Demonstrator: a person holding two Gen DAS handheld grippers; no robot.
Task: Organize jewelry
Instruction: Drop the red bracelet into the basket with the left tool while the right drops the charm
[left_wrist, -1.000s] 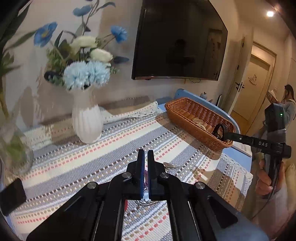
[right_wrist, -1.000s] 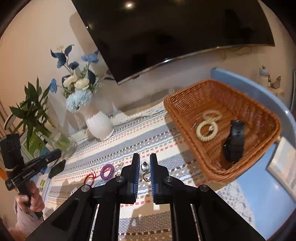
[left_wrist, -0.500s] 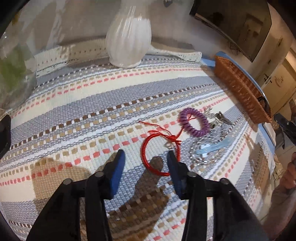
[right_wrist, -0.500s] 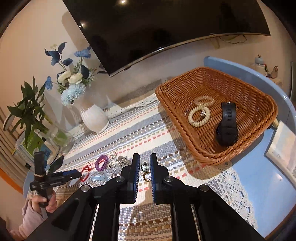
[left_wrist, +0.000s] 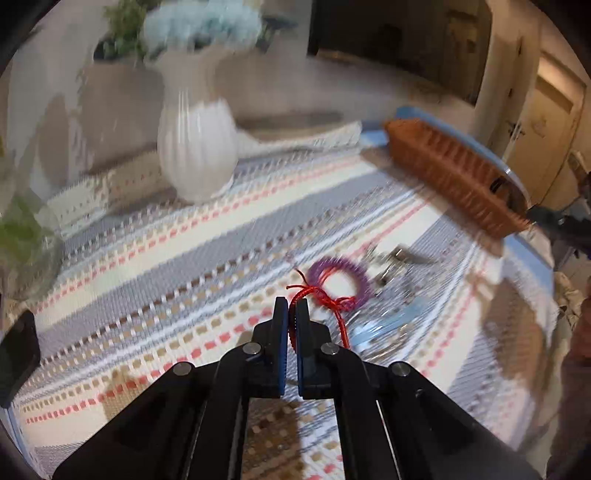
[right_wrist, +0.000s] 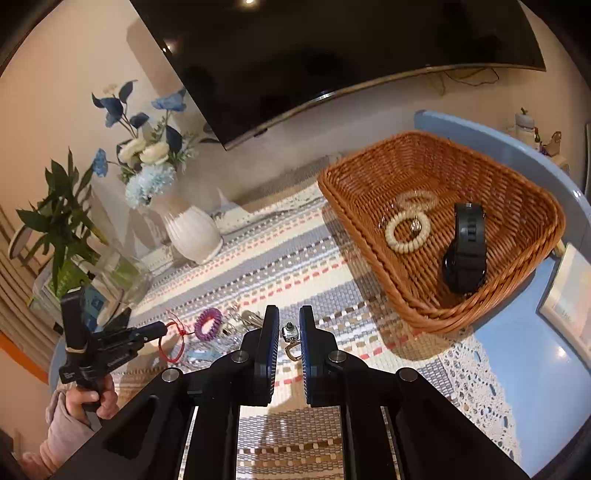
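My left gripper (left_wrist: 291, 308) is shut on the red cord bracelet (left_wrist: 328, 301), which hangs from its tips just above the cloth; it shows in the right wrist view too (right_wrist: 171, 341). A purple coil bracelet (left_wrist: 340, 275) and silver pieces (left_wrist: 391, 258) lie beside it. My right gripper (right_wrist: 289, 319) hovers over the striped cloth with its jaws a small gap apart and nothing held; a small ring-like trinket (right_wrist: 290, 334) lies on the cloth below it. The wicker basket (right_wrist: 369, 221) holds a black watch (right_wrist: 465, 251) and a cream bead bracelet (right_wrist: 406, 230).
A white vase of flowers (right_wrist: 192, 232) and a glass vase with a green plant (right_wrist: 110, 280) stand at the back left. A TV (right_wrist: 332, 48) hangs on the wall. A framed card (right_wrist: 569, 295) lies at the table's right edge.
My left gripper has closed on the red cord bracelet and lifted it, tilting up. My right gripper has drawn back a little from the basket.
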